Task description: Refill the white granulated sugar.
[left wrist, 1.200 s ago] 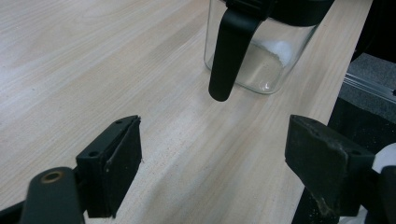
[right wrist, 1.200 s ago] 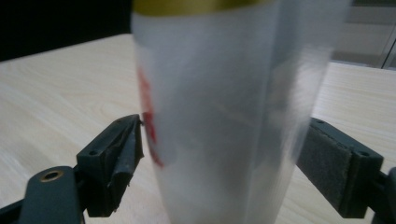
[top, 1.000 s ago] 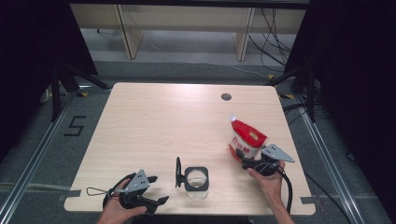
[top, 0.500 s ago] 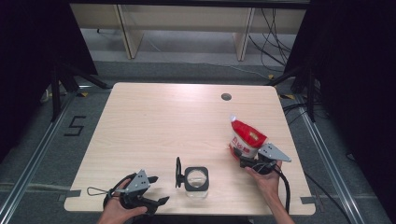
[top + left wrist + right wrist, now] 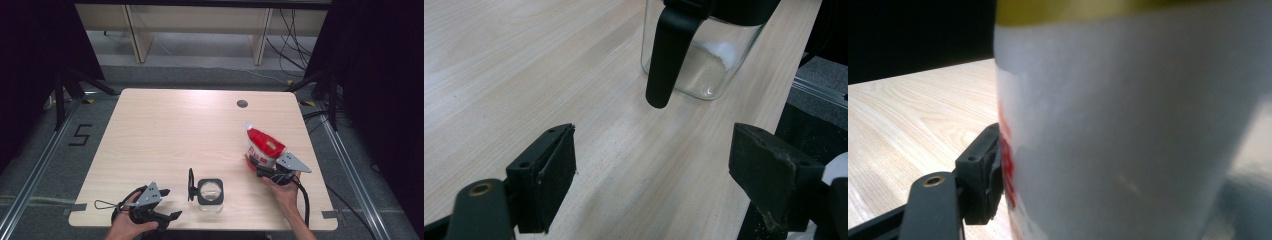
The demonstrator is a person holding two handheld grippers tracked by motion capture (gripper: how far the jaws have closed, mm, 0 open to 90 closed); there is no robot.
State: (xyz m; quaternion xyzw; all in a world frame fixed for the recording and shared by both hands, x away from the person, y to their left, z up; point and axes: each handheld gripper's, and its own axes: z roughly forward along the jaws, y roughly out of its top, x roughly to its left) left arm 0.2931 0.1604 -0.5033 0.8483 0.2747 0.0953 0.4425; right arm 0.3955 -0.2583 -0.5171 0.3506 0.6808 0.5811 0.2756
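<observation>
High view is showing the right gripper (image 5: pixel 261 166) closing around the base of a red-and-white pouch (image 5: pixel 264 146) that is standing near the right edge of the wooden table (image 5: pixel 165 130). Its jaws have just been closing, with the pouch between them. In the right gripper view the left pad is touching the pouch wall (image 5: pixel 1128 125); the other jaw is hidden behind the pouch, so a full clamp is not confirmed and I am treating the grip as not yet made.

Left gripper (image 5: pixel 161 216) is resting at the front left of the table, jaws standing wide apart with nothing between them. The left gripper view is looking toward a square glass jar (image 5: pixel 704 65) with a black collar and a black lid (image 5: pixel 669 55) hanging at its side; a little white material appears to be sitting in the bottom.

Progress, as judged: the jar (image 5: pixel 210 191) is already standing open at the front centre, the pouch is being taken hold of, and lifting, carrying and pouring into the jar are likely remaining.

Surroundings: a round cable port (image 5: pixel 242 103) is sitting near the far edge, well apart from the work. Nothing is standing between pouch and jar; the hanging lid is on the jar's far side from the pouch.
</observation>
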